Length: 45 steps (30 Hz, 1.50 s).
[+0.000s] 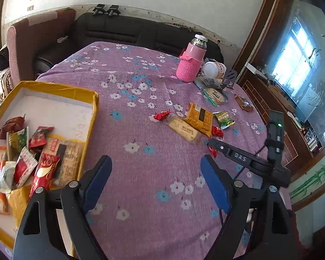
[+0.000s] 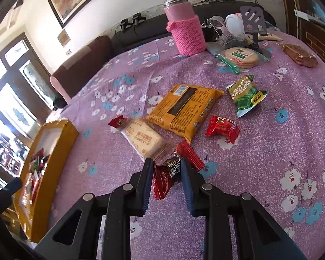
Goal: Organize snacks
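Step in hand: picking up a loose snack for the box.

- Right gripper (image 2: 165, 173): jaws narrowed onto a dark red candy packet (image 2: 166, 176), gripped low over the surface (image 2: 260, 156). Packet print unreadable.
- Left gripper (image 1: 156, 179): jaws wide, nothing between them, beside the yellow box (image 1: 54, 87), which already holds several snacks.
- Next move, as judged: lift the packet clear and carry it leftward to the box, then release.
- Still loose, nearer to farther: pale biscuit pack (image 2: 144, 139), red candy (image 2: 222, 129), orange biscuit pack (image 2: 184, 108), green packet (image 2: 246, 94) with partly legible "Garlic Flavor", round crackers (image 2: 241, 57).
- Beyond: pink flask (image 2: 185, 28).
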{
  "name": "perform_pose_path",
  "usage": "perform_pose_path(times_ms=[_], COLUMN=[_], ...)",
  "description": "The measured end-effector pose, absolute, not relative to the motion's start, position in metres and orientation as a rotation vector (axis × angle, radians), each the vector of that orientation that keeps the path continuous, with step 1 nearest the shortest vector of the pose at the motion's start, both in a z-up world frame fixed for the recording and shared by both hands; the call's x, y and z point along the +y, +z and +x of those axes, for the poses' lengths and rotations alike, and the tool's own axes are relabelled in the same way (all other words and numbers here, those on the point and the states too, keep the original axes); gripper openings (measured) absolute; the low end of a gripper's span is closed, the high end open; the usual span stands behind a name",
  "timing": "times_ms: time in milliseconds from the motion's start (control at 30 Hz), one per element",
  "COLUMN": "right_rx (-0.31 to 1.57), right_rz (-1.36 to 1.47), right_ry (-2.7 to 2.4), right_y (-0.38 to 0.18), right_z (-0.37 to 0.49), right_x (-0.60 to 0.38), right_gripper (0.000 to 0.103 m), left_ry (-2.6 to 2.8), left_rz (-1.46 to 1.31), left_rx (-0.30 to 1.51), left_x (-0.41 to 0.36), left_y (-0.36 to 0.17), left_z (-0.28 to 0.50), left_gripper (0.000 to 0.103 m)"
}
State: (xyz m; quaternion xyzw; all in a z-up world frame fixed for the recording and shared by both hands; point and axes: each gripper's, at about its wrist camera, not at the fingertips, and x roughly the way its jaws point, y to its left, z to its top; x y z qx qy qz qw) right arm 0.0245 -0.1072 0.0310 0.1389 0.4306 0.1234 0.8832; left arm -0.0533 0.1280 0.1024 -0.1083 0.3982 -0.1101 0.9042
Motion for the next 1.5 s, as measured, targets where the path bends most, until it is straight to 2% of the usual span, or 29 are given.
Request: perform_pose_path(times_ms=[233, 433, 567, 667, 733, 800, 867, 1033, 1133, 1200, 1233, 1300, 1367, 1467, 1500], right_rx=[0.906, 0.880, 0.867, 0.864, 0.865, 0.868, 0.873, 0.874, 0.872, 0.869, 0.869, 0.870, 0.870, 0.873, 0.874], right_rz=[0.417, 0.517, 0.535, 0.526, 0.523, 0.518, 0.508, 0.506, 0.523, 0.528, 0.531, 0.536, 0.539, 0.541, 0.543], right_ry=[0.303, 0.293, 0.282, 0.279, 0.281, 0.284, 0.285, 0.283, 0.282, 0.282, 0.282, 0.285, 0.287, 0.289, 0.289], right_y=[0.030, 0.035, 0.037, 0.037, 0.037, 0.036, 0.035, 0.034, 0.034, 0.034, 0.034, 0.034, 0.034, 0.034, 0.034], right_z=[0.031, 0.035, 0.036, 0.037, 0.037, 0.037, 0.037, 0.038, 0.037, 0.036, 0.036, 0.037, 0.036, 0.036, 0.036], right_x=[-0.133, -0.159, -0.166, -0.166, -0.165, -0.164, -0.161, -0.161, -0.163, -0.164, -0.165, -0.166, -0.166, -0.167, -0.167], right_gripper=[0.027, 0.026, 0.026, 0.026, 0.026, 0.026, 0.025, 0.025, 0.025, 0.025, 0.025, 0.025, 0.025, 0.025, 0.025], left_ry=[-0.249, -0.267, -0.159, -0.148, -0.205, -0.222, -0.225, -0.254, -0.230, -0.185, -0.138, -0.059, -0.020, -0.029, -0.055], left_rz=[-0.296, -0.246, -0.131, -0.012, 0.014, 0.050, 0.066, -0.007, -0.062, -0.022, 0.031, 0.164, 0.286, 0.368, 0.371], left_rx=[0.922, 1.031, 1.052, 1.000, 0.977, 0.970, 0.993, 1.012, 1.023, 0.996, 0.978, 0.964, 0.913, 0.898, 0.906], left_x=[0.102, 0.048, 0.020, 0.009, 0.012, 0.019, 0.028, 0.047, 0.042, 0.029, 0.020, -0.001, -0.017, -0.020, -0.016], left_y=[0.074, 0.037, 0.021, 0.020, 0.023, 0.028, 0.031, 0.034, 0.037, 0.039, 0.040, 0.035, 0.031, 0.031, 0.032], left_z=[0.034, 0.058, 0.078, 0.077, 0.070, 0.062, 0.057, 0.046, 0.060, 0.069, 0.074, 0.083, 0.082, 0.072, 0.068], left_gripper=[0.084, 0.084, 0.084, 0.083, 0.061, 0.026, 0.018, 0.018, 0.026, 0.045, 0.051, 0.074, 0.080, 0.078, 0.064])
